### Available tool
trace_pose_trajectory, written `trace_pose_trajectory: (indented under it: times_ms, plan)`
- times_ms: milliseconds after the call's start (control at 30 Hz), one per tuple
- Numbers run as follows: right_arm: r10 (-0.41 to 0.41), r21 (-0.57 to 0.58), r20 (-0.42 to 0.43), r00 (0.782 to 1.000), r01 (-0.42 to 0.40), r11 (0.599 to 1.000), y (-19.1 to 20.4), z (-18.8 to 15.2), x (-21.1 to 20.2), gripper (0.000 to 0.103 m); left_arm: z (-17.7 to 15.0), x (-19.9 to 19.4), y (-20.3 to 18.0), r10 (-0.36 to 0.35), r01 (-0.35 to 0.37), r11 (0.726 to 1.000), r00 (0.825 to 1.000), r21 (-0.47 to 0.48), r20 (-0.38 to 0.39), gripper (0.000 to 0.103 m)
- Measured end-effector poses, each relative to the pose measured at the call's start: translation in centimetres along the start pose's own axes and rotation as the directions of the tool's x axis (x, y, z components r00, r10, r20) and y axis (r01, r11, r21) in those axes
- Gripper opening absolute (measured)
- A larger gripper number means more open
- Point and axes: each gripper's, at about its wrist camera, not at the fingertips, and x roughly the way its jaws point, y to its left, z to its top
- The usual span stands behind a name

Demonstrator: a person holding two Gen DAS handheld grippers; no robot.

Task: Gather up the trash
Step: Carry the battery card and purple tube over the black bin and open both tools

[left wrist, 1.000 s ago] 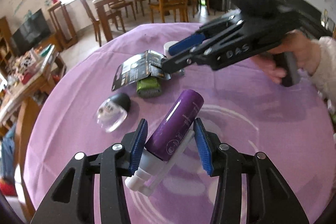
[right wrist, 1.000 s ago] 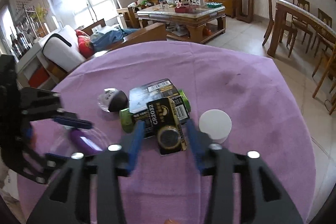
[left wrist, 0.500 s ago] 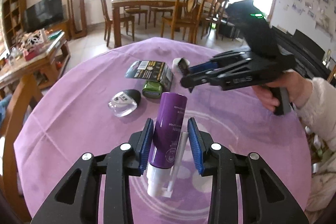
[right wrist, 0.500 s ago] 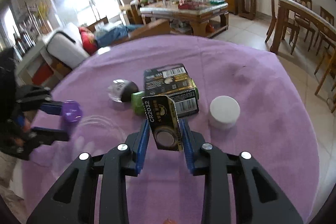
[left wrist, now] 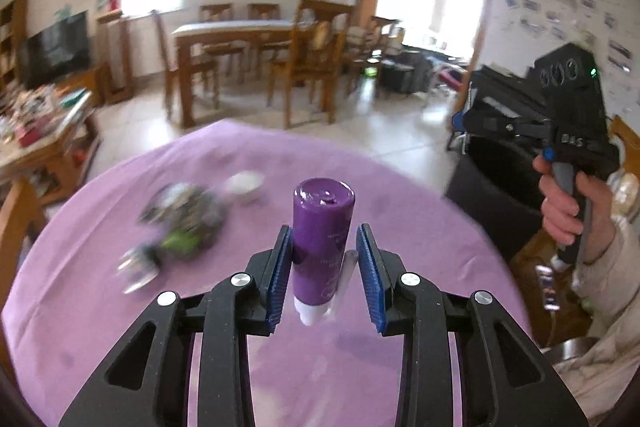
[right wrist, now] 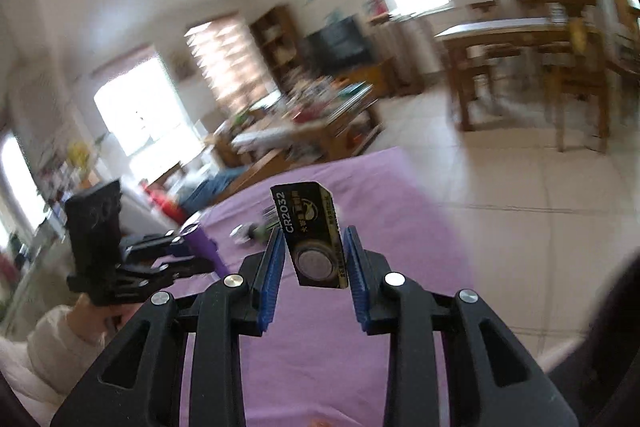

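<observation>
The round tabletop, covered in a lilac-purple cloth, carries what remains of the litter: a blurred heap of dark card packaging and a green item lying toward its left edge, with a small white round lid just beyond it nearer the far edge.

The purple plastic pump bottle is clear of the cloth, clamped in the left tongs, whose jaws have just been closing on it. It stands base-up, white neck down. The left blue pad presses the body; on the right side its clear dip tube sits between bottle and pad. Judgement: rigid, smooth-walled and probably near empty, so light, but a round, glossy body may twist or slide. The hold is low on the barrel, near the neck; a grip square across the barrel, without the loose tube trapped, would be surer.

The black-and-gold CR2032 coin-cell blister card is held upright in the right tongs, lifted above the near part of the tabletop; these jaws have likewise just been closing on it. Judgement: very light, thin, stiff card that bows if squeezed edgewise, as it is here. Gripping across its flat faces would be better.
</observation>
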Motion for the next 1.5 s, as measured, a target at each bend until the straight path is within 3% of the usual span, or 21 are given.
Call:
trace_pose_trajectory:
  times_ms: [100,233,433,600,767,967,1133,1167,1200,1233,1267,1300,1333,1500]
  plan:
    - [-0.097,0.047,0.076,0.992,0.094,0.994,-2.9,-0.3,-4.2,0.03,2.1,1.9,-3.7,-0.065,0.064,0.997,0.998,0.042,0.02,0.033]
    - [-0.223,0.122,0.154,0.962,0.206,0.971,-6.5,-0.8,-9.3,0.03,4.6,5.0,-8.5,-0.173,0.17,0.983,0.984,0.075,0.033,0.033]
    - [-0.417,0.27,0.213,0.884,0.357,0.894,-11.9,-3.0,-15.9,0.03,7.2,11.1,-16.7,-0.337,0.333,0.936,0.941,0.111,0.02,0.033]
    - [-0.5,0.352,0.199,0.843,0.415,0.839,-15.2,-5.3,-18.7,0.03,7.2,16.7,-23.7,-0.433,0.432,0.892,0.901,0.134,-0.022,0.033]
    - [-0.528,0.391,0.181,0.83,0.432,0.813,-17.5,-6.8,-19.5,0.03,6.4,21.9,-28.2,-0.455,0.461,0.879,0.887,0.125,-0.076,0.033]
    - [-0.531,0.421,0.165,0.831,0.427,0.8,-19.3,-8.5,-20.2,0.03,5.8,26.0,-30.9,-0.435,0.45,0.883,0.891,0.129,-0.132,0.033]
    - [-0.529,0.429,0.161,0.833,0.424,0.798,-19.2,-9.0,-20.4,0.032,5.7,26.3,-32.0,-0.417,0.436,0.887,0.897,0.15,-0.145,0.034]
    - [-0.527,0.429,0.159,0.835,0.423,0.798,-18.8,-8.8,-20.1,0.034,5.4,25.2,-31.8,-0.404,0.424,0.892,0.903,0.155,-0.143,0.036]
    - [-0.522,0.427,0.153,0.839,0.42,0.8,-18.8,-8.7,-20.0,0.035,5.5,25.0,-32.1,-0.389,0.41,0.897,0.91,0.165,-0.145,0.053]
    - [-0.512,0.426,0.146,0.847,0.413,0.805,-18.6,-8.7,-19.9,0.052,5.5,24.7,-32.3,-0.367,0.387,0.905,0.92,0.177,-0.138,0.075]
    - [-0.508,0.429,0.146,0.849,0.408,0.806,-18.6,-8.7,-20.0,0.081,5.7,24.1,-32.7,-0.344,0.362,0.913,0.931,0.191,-0.118,0.083]
    - [-0.511,0.433,0.152,0.846,0.408,0.804,-18.4,-8.5,-20.1,0.092,5.7,23.1,-32.2,-0.334,0.347,0.915,0.938,0.204,-0.097,0.088]
    - [-0.517,0.437,0.17,0.839,0.406,0.802,-18.1,-8.4,-20.2,0.098,5.7,22.6,-32.1,-0.328,0.338,0.915,0.941,0.22,-0.082,0.088]
    - [-0.504,0.41,0.163,0.848,0.407,0.816,-17.4,-7.9,-19.7,0.098,5.5,19.6,-29.9,-0.276,0.278,0.933,0.96,0.229,-0.039,0.098]
